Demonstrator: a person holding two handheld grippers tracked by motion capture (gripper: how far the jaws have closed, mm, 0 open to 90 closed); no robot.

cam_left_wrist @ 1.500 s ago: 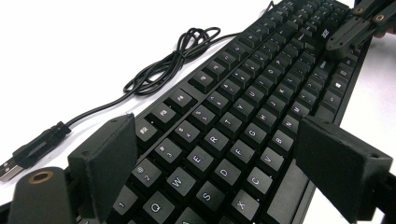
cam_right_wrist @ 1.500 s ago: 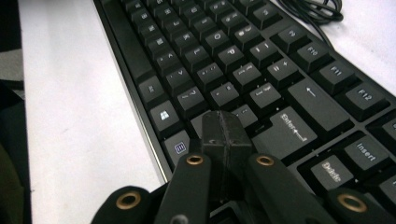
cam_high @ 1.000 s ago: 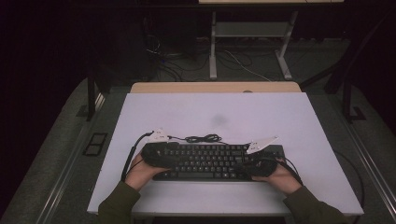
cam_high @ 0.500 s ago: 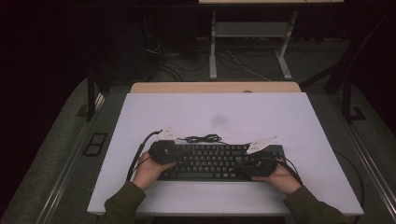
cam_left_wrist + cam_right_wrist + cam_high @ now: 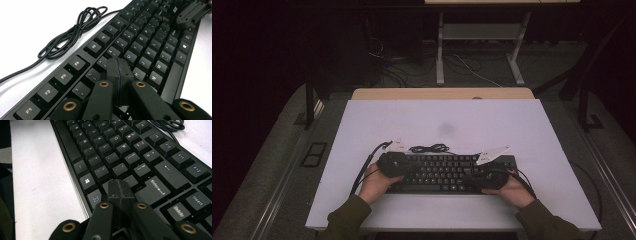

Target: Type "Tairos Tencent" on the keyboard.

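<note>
Surface: you work at a white table top (image 5: 522, 125), with a strip of pale wood (image 5: 442, 93) showing along its far edge.
Keyboard: your black keyboard (image 5: 437, 172) lies flat on the near half of the table, its long side running along your edge.
Cable: the keyboard's black cable (image 5: 429, 148) lies coiled in a loose bundle on the table, just beyond the keyboard's far edge.
Mark: you see a faint grey smudge (image 5: 446, 129) on the white top, beyond the coiled cable.
Floor: the table stands on grey floor (image 5: 272, 165).
</note>
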